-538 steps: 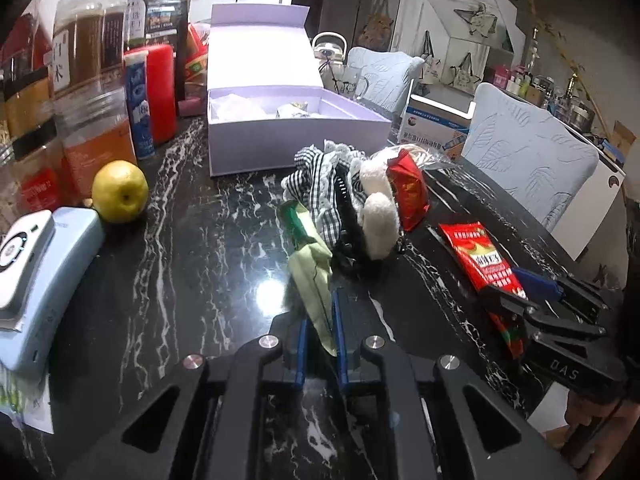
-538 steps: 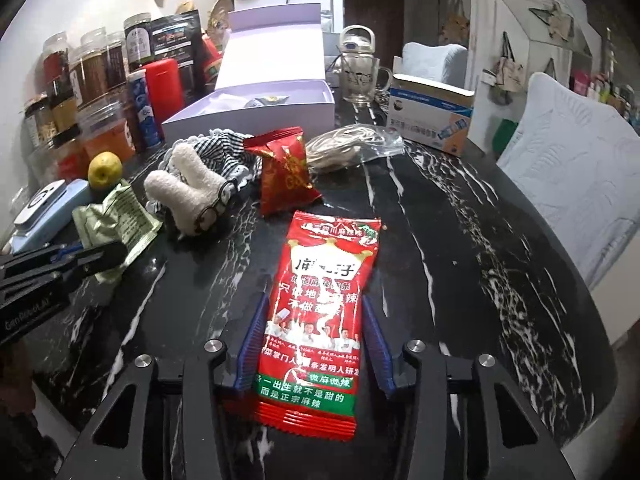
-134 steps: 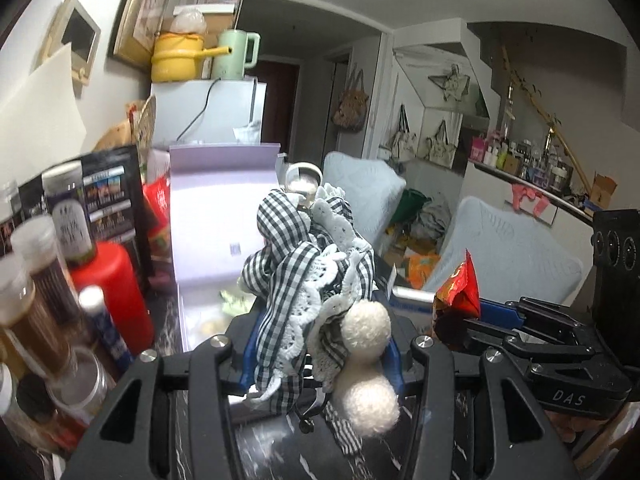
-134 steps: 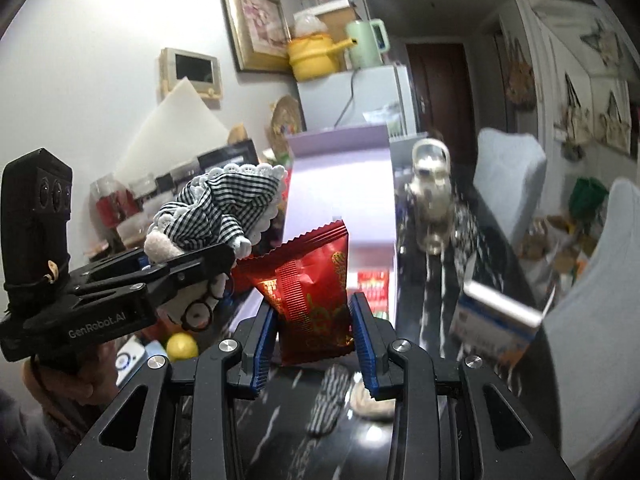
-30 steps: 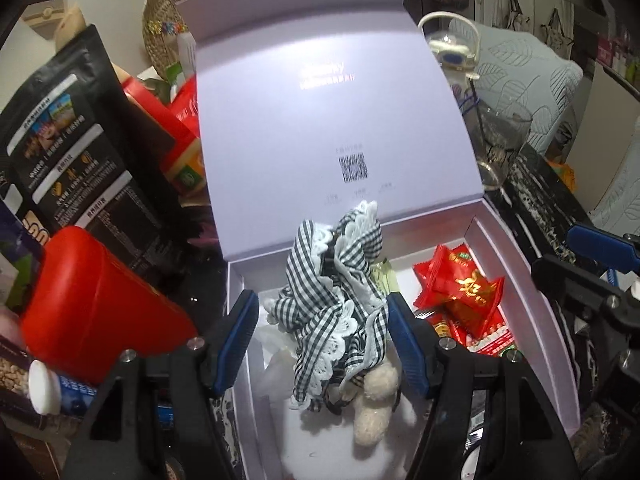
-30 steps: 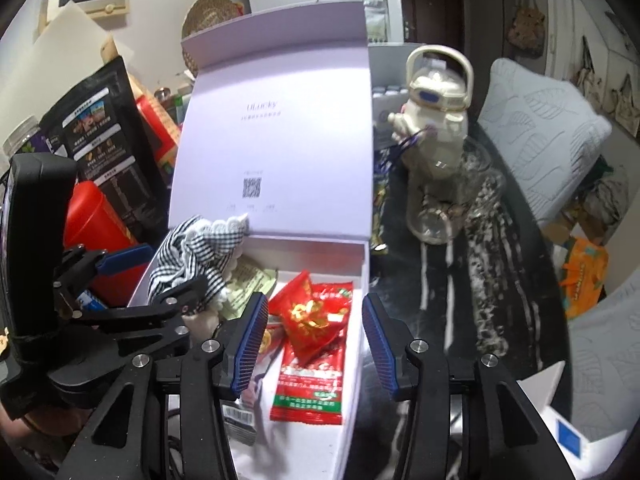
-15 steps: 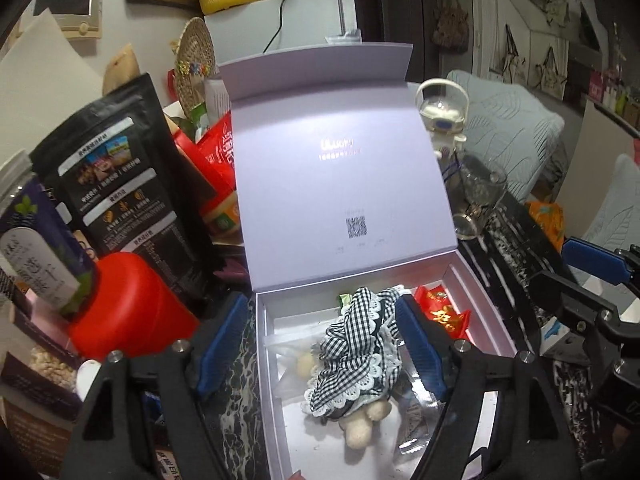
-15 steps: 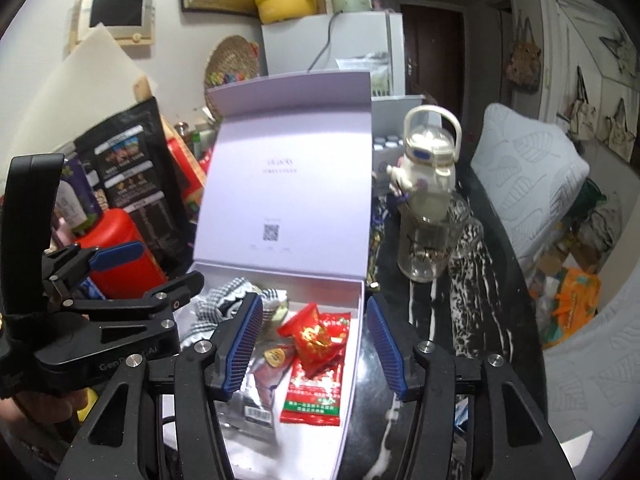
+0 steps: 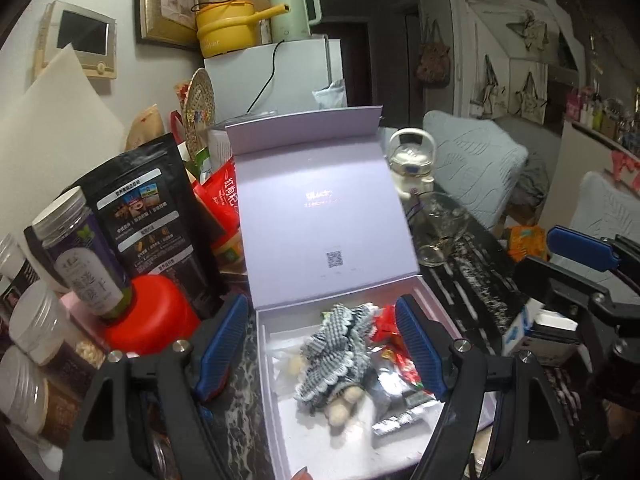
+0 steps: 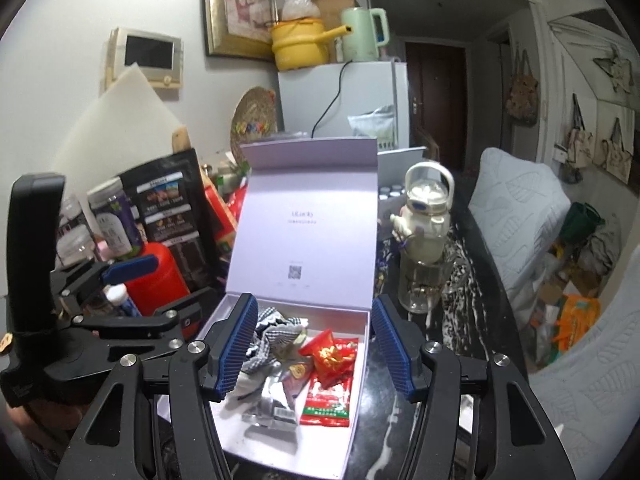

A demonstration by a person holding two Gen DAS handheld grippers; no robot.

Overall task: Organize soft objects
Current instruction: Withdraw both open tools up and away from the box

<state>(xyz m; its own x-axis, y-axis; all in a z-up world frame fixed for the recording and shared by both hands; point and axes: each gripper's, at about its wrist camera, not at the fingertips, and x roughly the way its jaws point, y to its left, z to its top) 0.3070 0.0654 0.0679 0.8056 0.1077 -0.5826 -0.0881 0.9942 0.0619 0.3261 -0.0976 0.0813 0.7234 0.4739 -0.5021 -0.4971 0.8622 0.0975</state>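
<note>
Nearest in each wrist view are the tongs themselves. The left tongs [image 9: 320,348] stand wide apart with nothing between the blue pads, and the right tongs [image 10: 314,346] are spreading wider, also with nothing between them; a second ago both sat low over the box, and now both hang above it, pulled back.

Just beyond them on the black marbled worktop [image 9: 460,264] lies the open lilac cardboard gift box [image 9: 272,392], its lid propped upright at the far edge. A few seconds ago the black-and-white checked cloth doll with lace trim and cream woolly feet [image 9: 340,352] was clamped in the left tongs and the small crumpled red snack packet [image 10: 330,354] in the right. Both now lie loose inside the box: the doll toward the left, the red packet to the right on top of the long flat red snack pouch [image 10: 326,404], with a silvery foil packet [image 10: 272,404] near the front wall.

To the left of the box stands a red plastic bottle [image 9: 148,312], with a black stand-up pouch [image 9: 152,216] behind it; to the right, farther off, is a white handled water bottle [image 10: 426,216].

Judging from this, the soft things are stowed and released, and no loose soft item is visible on the worktop in these views; closing the lid may be what is left.
</note>
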